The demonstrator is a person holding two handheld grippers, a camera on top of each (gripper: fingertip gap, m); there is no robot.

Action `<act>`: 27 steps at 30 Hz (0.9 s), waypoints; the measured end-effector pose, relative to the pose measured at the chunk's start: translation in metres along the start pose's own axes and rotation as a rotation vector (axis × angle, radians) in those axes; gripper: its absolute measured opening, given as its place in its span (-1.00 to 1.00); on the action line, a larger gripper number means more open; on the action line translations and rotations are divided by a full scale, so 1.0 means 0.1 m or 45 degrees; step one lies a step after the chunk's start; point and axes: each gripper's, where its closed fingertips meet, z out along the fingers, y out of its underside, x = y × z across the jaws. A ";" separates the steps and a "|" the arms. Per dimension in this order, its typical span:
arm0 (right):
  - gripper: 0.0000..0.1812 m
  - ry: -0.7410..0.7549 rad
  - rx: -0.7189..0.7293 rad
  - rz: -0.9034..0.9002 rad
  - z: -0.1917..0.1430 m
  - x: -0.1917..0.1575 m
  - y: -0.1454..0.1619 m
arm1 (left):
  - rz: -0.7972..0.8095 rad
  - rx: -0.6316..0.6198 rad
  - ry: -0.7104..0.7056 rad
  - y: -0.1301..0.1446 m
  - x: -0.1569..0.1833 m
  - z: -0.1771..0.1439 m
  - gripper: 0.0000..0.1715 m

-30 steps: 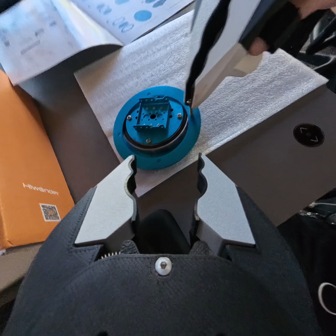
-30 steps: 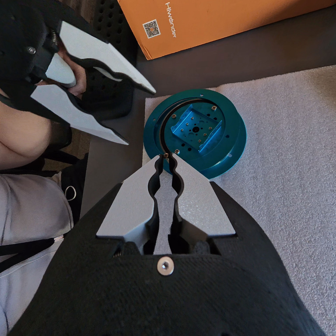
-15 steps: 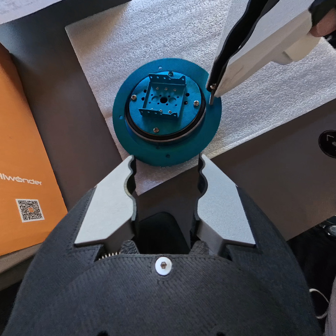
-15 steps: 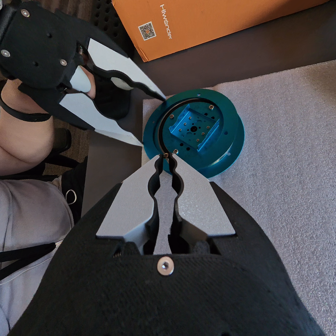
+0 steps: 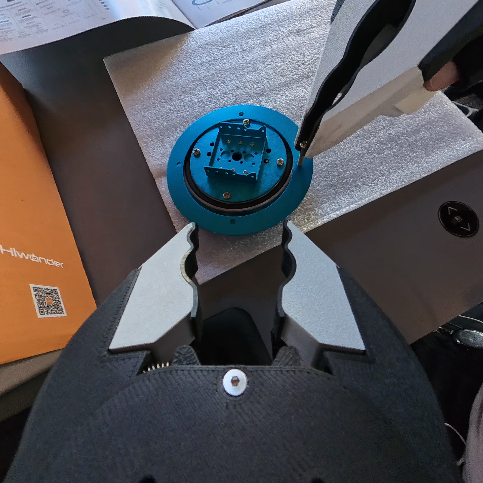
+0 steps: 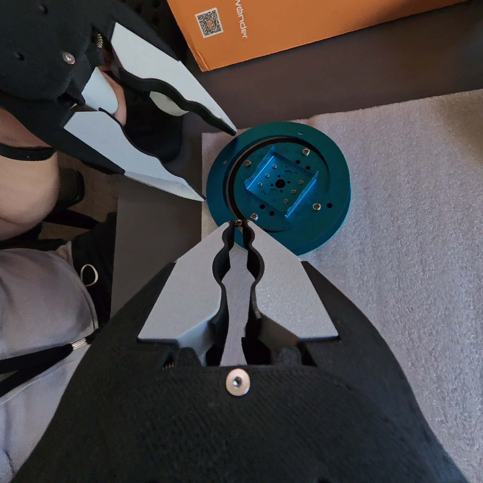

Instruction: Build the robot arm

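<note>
Two grippers meet at a blue metal disc (image 5: pixel 236 222) lying near a corner of a grey foam sheet (image 5: pixel 235 65) on the dark worktop (image 5: pixel 379 261). The right gripper (image 6: pixel 238 223), nearly closed, pinches a small screw (image 5: pixel 301 156) upright on the disc's rim. The left gripper (image 5: pixel 239 230) hangs wide apart and empty just beside the disc. An orange box (image 5: pixel 31 222) lies at the worktop's edge.

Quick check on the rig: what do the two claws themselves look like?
Both match. The left claw and right claw each have two light grey, tapering fingers with wavy black inner edges, set in a black textured printed body with one silver screw at its centre. A small spring shows at the base.
</note>
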 end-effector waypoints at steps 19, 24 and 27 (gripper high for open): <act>-0.94 0.095 0.050 -0.049 0.00 -0.01 0.03 | 0.089 0.059 -0.023 -0.16 0.13 -0.11 -0.29; -0.92 0.135 0.013 -0.108 0.02 0.03 0.06 | 0.127 0.072 -0.023 -0.24 0.20 -0.14 -0.30; -0.78 0.147 0.007 -0.157 0.04 0.01 0.07 | 0.118 0.074 -0.016 -0.24 0.20 -0.13 -0.30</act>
